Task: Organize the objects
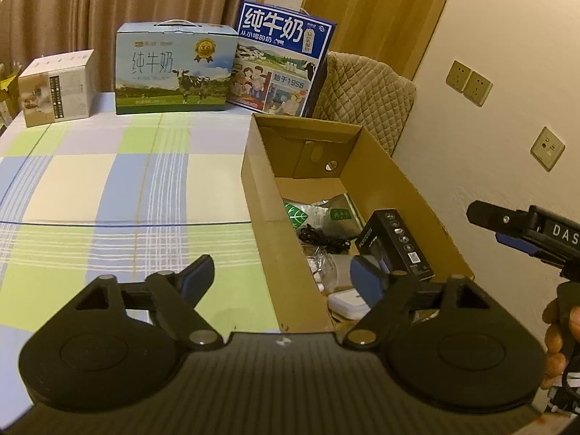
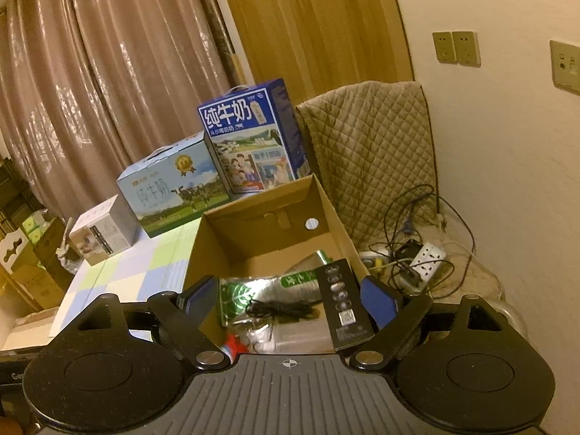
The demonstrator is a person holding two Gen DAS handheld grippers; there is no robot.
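brown curtains and a cream wall with sockets back a table (image 1: 108, 181) under a checked green, blue and white cloth. three cartons stand along its far edge: a small white box (image 1: 58, 87), a pale milk carton with a cow (image 1: 174, 72) and a blue milk carton (image 1: 282, 58).

an open cardboard box (image 1: 286, 253) sits at the table's right side. inside lie a foil packet with a green leaf (image 2: 253, 290), a tangled black cable (image 2: 282, 310), a clear plastic piece, something white near the front, and a slim black product box (image 2: 342, 308) leaning against the right wall.

the left gripper (image 1: 286, 279) hovers over the box's near left wall, jaws wide apart and empty. the right gripper (image 2: 290, 297) hovers above the box contents, jaws likewise spread wide, holding nothing.

the black product box looks light and stiff, with printed faces likely a little slick; pinching across its narrow faces near the middle should hold it square. the foil packet would crumple and slip, so an edge is the better grip. the cable is limp and will trail if lifted by one loop.
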